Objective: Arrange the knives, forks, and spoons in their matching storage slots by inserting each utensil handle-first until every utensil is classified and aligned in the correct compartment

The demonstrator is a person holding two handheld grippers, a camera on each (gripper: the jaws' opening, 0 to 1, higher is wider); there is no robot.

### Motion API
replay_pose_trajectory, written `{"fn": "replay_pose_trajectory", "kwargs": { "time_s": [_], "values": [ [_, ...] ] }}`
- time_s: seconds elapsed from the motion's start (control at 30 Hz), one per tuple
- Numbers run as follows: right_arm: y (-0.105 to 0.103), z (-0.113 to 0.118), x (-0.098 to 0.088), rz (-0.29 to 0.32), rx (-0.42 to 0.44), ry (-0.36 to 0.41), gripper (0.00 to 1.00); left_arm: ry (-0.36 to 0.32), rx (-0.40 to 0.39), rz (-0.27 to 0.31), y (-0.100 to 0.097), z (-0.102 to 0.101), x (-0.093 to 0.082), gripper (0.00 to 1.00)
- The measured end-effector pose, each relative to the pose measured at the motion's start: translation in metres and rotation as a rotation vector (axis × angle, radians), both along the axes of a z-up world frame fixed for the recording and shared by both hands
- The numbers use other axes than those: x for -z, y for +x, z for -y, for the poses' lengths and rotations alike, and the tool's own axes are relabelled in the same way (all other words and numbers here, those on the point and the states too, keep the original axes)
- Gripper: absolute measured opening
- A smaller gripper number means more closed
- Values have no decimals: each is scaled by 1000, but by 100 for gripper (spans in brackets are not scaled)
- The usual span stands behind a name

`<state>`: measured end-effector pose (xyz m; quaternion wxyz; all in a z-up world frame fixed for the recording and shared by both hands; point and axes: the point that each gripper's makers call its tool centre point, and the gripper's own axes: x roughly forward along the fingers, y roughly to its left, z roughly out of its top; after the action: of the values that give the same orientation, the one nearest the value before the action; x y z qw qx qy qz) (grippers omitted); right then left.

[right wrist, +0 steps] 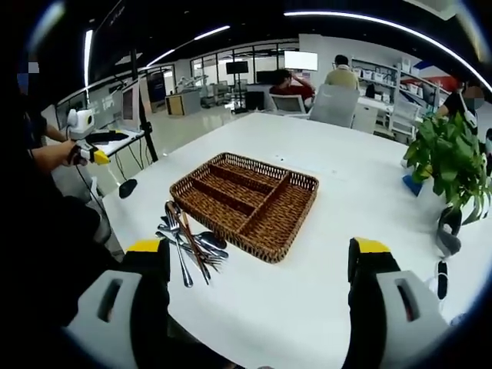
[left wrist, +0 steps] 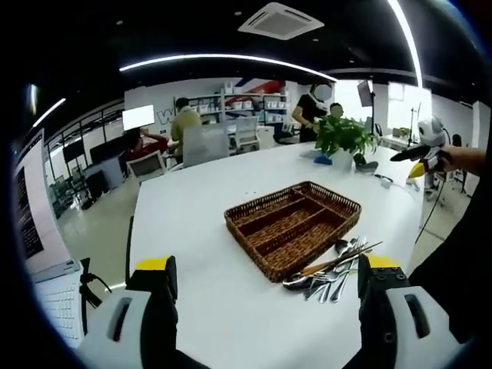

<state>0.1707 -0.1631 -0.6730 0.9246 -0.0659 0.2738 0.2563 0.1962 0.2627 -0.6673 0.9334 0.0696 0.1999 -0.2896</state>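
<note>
While both grippers (left wrist: pixel 265 296) (right wrist: pixel 257 269) are hovering wide open and empty, I'm eyeing the cutlery (right wrist: pixel 188 242) beside the tray (right wrist: pixel 304 188): thin, stiff, slippery, so I'm judging mid-handle best.

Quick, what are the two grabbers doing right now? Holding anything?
Left gripper: open, jaws wide apart, holding nothing.
Right gripper: open, jaws wide apart, holding nothing.
</note>
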Motion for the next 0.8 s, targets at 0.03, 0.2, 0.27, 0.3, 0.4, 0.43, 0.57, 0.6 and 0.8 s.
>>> {"fn": "replay_pose_trajectory", "kwargs": {
  "time_s": [0.03,0.2,0.27,0.3,0.4,0.43,0.57,0.6,0.8],
  "values": [
    [0,0,0,0,1,0,100,-3,-4,3,1,-1,-1,100],
    [0,4,6,-13,11,-11,100,2,3,-1,3,0,-3,100],
    [2,4,4,-9,18,-10,100,2,6,-16,2,1,-1,100],
    [2,4,4,-9,17,-10,100,0,6,-19,2,2,0,100],
    [5,4,2,-4,12,-19,100,-4,8,-31,0,2,2,100],
    [7,4,1,-3,10,-19,100,-3,7,-36,0,0,3,100],
    [13,0,-2,4,-5,-19,100,4,16,-46,-4,1,7,100],
    [14,-2,-3,5,-11,-21,100,4,18,-50,-5,1,8,100],
    [24,-9,-11,40,-44,-38,100,10,12,-52,-6,-2,7,100]
  ]
}}
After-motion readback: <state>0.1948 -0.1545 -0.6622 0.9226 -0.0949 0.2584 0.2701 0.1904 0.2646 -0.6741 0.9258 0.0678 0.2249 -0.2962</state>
